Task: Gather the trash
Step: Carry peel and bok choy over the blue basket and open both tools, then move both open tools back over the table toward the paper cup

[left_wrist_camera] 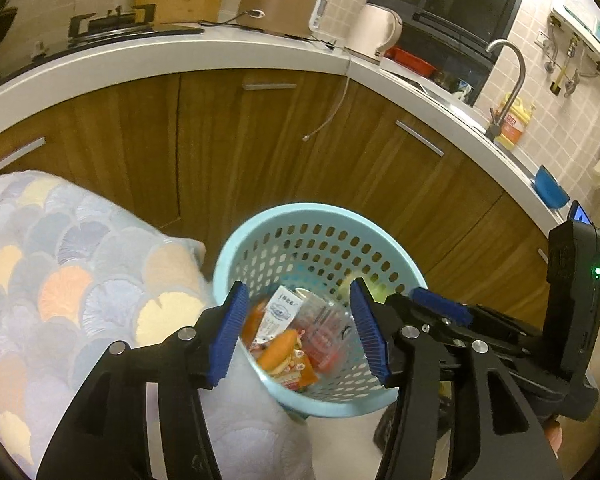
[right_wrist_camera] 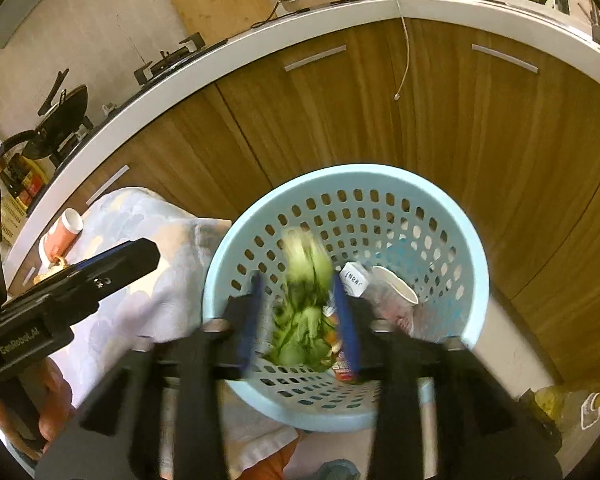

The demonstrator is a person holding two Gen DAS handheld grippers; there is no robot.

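Left tool (left_wrist_camera: pixel 298 330) with pads apart and empty above the blue basket (left_wrist_camera: pixel 260 224). Right tool (right_wrist_camera: pixel 298 320) likewise spread; blurred green leaves (right_wrist_camera: pixel 304 304) between its pads, contact unclear. Basket holds a carton (left_wrist_camera: pixel 282 312), wrappers (left_wrist_camera: pixel 296 368), paper cup (right_wrist_camera: pixel 396 288). Behind, wooden cabinets (left_wrist_camera: pixel 260 152).

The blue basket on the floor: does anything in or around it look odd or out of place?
A white cable dangles loose from the counter down the cupboard front, plugged into nothing. A cup lies tipped on the patterned cloth. In the basket, a blurred bunch of green leaves looks mid-fall between the right gripper's open jaws.
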